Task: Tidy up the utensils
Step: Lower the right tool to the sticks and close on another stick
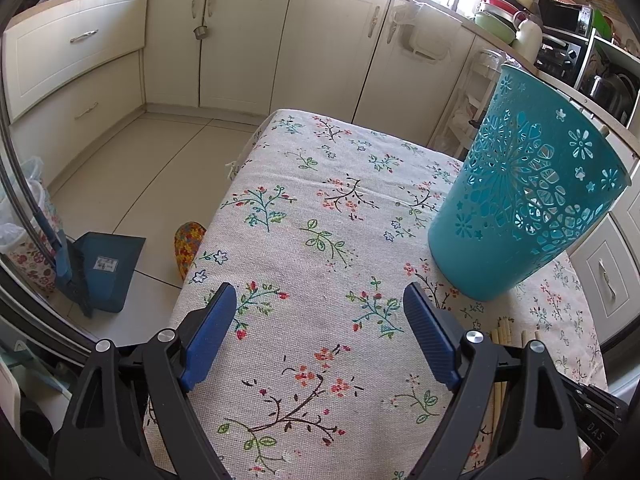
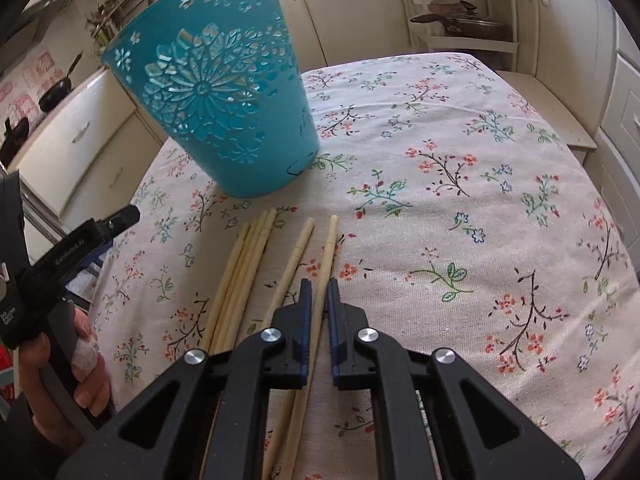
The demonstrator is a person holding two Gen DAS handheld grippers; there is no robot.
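Observation:
A teal cut-out plastic basket [image 1: 520,200] [image 2: 224,100] stands upright on the floral tablecloth [image 2: 440,200]. Several pale wooden chopsticks [image 2: 248,264] lie on the cloth just in front of it. One chopstick [image 2: 330,236] lies apart on the right of the bunch, and my right gripper [image 2: 319,292] is shut on its shaft down at the cloth. My left gripper [image 1: 320,292] hovers open over bare cloth to the left of the basket, nothing between its fingers. A few chopstick ends [image 1: 500,336] peek out behind its right finger.
A hand [image 2: 80,360] holds the left gripper's handle at the left edge of the right wrist view. A blue dustpan [image 1: 104,268] sits on the tiled floor left of the table. White cabinets [image 1: 240,40] surround the table; a shelf rack with pans [image 2: 460,20] stands behind it.

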